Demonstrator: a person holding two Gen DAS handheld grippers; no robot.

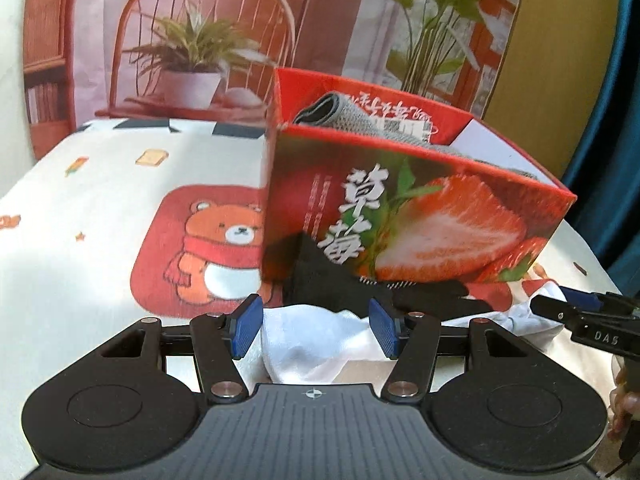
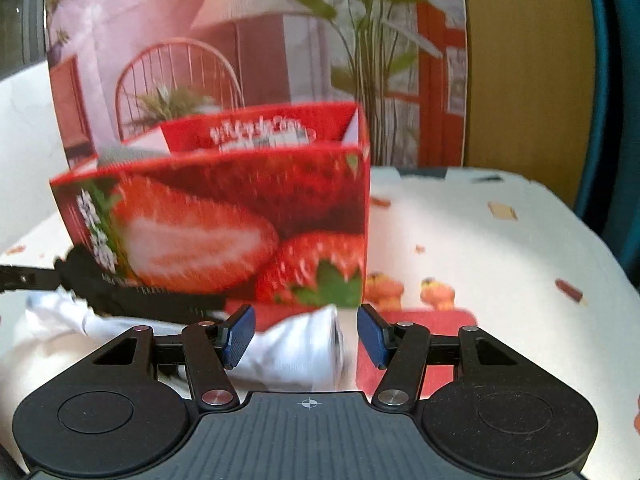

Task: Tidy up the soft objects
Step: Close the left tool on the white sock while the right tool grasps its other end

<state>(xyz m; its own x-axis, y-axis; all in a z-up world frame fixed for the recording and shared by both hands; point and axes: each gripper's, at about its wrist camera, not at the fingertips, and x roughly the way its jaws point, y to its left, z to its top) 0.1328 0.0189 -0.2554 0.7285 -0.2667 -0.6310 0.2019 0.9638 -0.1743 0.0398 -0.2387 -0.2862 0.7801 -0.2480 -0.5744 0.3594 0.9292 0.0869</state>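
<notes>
Step in hand: pickup. Left claw (image 1: 316,326) and right claw (image 2: 304,336) stand apart, each straddling one end of the white sock (image 1: 320,344) lying before the box (image 1: 400,208). Next: clamp both ends, lift.

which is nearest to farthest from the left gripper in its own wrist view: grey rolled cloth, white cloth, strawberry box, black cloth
1. white cloth, lying between the open jaws of the left gripper
2. black cloth, just beyond, at the foot of the box
3. strawberry box, standing behind, toward the right
4. grey rolled cloth, inside the box at its far side
</notes>
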